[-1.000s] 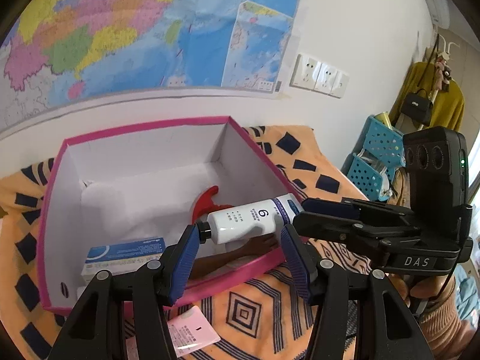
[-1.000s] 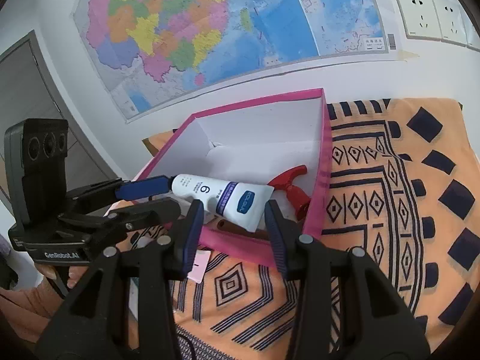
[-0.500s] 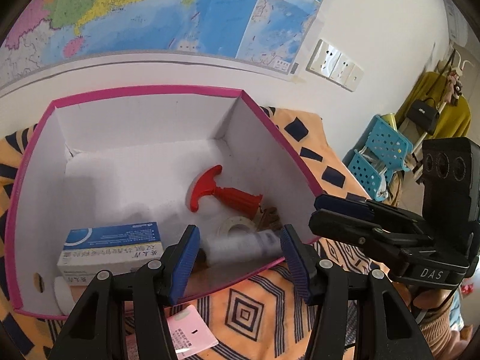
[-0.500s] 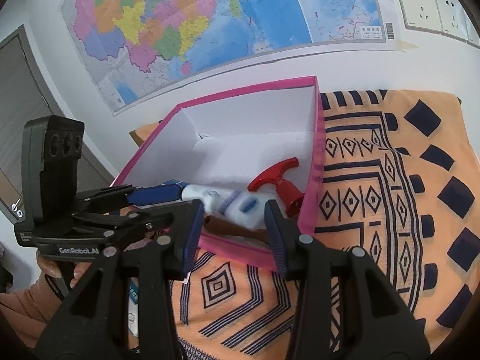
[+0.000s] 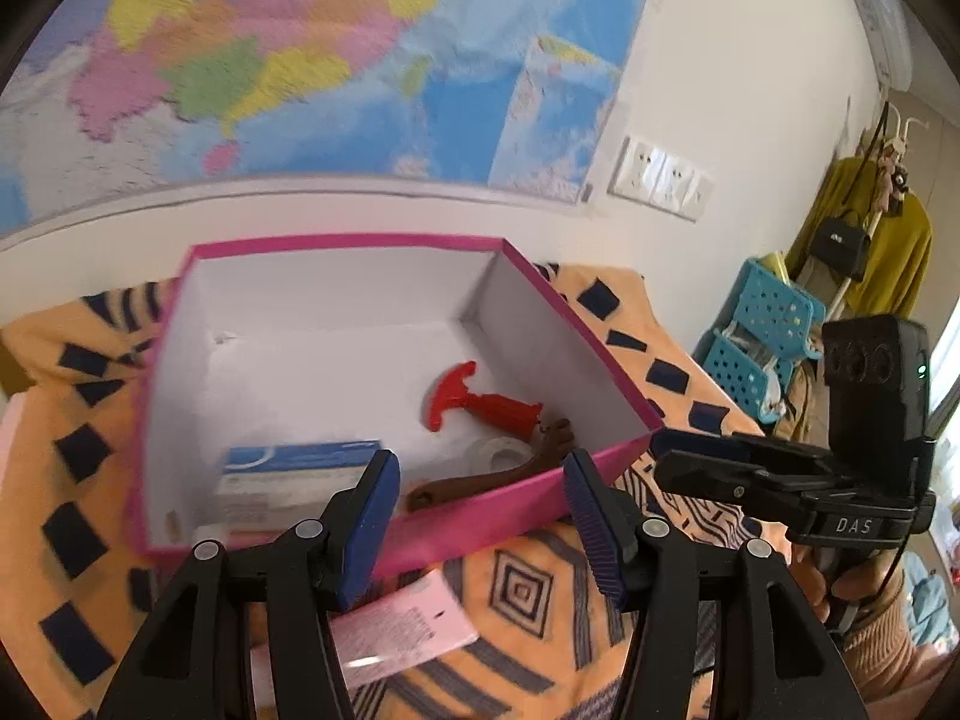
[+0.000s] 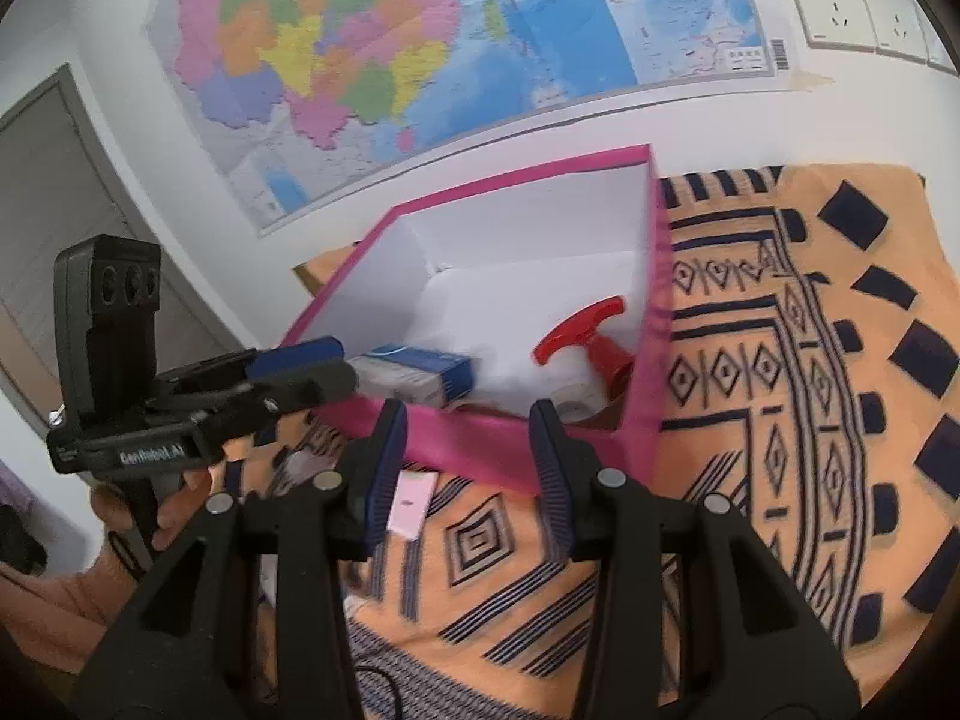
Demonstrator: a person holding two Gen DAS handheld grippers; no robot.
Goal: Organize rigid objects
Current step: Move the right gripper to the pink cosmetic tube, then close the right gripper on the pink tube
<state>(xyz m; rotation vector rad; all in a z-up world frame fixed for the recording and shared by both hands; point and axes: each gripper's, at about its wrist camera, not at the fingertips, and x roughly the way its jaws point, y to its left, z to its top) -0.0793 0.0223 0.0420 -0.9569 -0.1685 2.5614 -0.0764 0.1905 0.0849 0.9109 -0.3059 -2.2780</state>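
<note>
We hold the left gripper (image 5: 480, 498) spread and empty – its jaws just widened, right gripper (image 6: 468, 450) likewise parted, pink-rimmed box (image 5: 336, 243) holding red sprayer head (image 5: 480, 408), blue-white carton (image 5: 288, 468).

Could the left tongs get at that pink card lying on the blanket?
Probably yes. The pink card lies flat on the blanket in front of the box, just below the open, empty left tongs, with nothing over it.

Pink-rimmed white box (image 5: 600, 354), red trigger (image 5: 456, 396), seemingly blue-white carton (image 5: 288, 474), orange navy-patterned cloth (image 6: 810, 420).
</note>
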